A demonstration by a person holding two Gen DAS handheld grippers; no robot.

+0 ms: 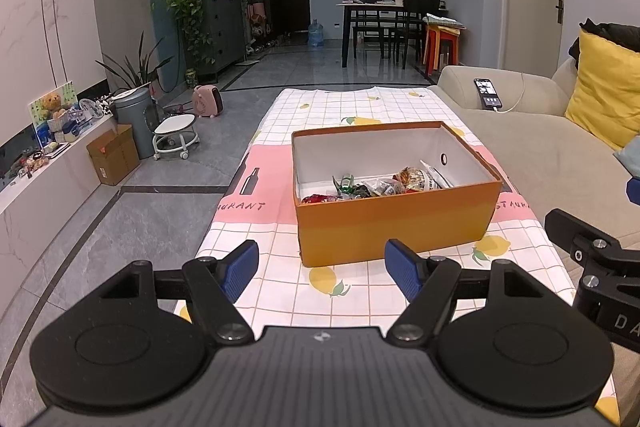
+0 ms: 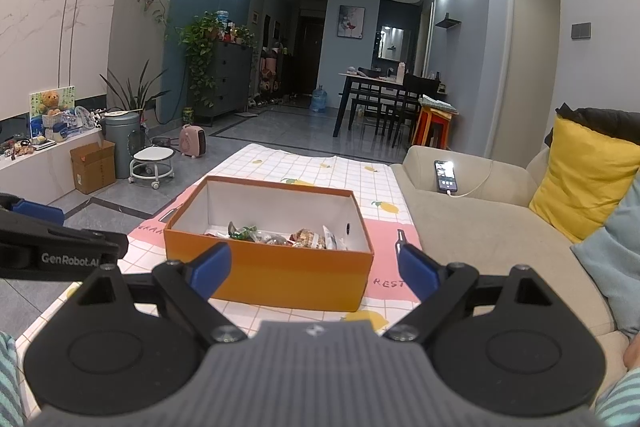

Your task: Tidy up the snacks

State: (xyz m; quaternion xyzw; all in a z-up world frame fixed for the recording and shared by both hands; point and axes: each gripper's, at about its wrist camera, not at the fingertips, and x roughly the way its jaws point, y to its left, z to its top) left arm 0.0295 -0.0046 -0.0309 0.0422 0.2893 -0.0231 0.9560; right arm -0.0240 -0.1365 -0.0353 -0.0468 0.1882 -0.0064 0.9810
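Both grippers parked short of the orange box (image 1: 394, 223), near its front wall but not touching. Left gripper (image 1: 322, 269): jaws spread wide, nothing between the blue pads (image 1: 404, 273). Right gripper (image 2: 312, 269): likewise released and empty — pads (image 2: 210, 269) well apart. Box located mid-table on the checked tablecloth (image 1: 280, 291), long side facing the grippers, sofa (image 2: 480, 227) just beside the table's right edge. Contents: a loose heap of wrapped snacks (image 1: 376, 185) gathered against the near wall, including green-wrapped pieces, a red packet at the left corner, a clear bag and a white-and-black sachet toward the right; individual counts not readable. Far half of the box floor bare and white. No snacks visible on the cloth outside the box. Judged step: approach for sorting within the box, or task near its end — not determinable from these views. For a clean pick: enter from above the front wall, clear the rim before descending, select a topmost wrapper, close on the wrapper body rather than a twisted end. Likely hazards: nudging the light cardboard wall, pinching two packets together.
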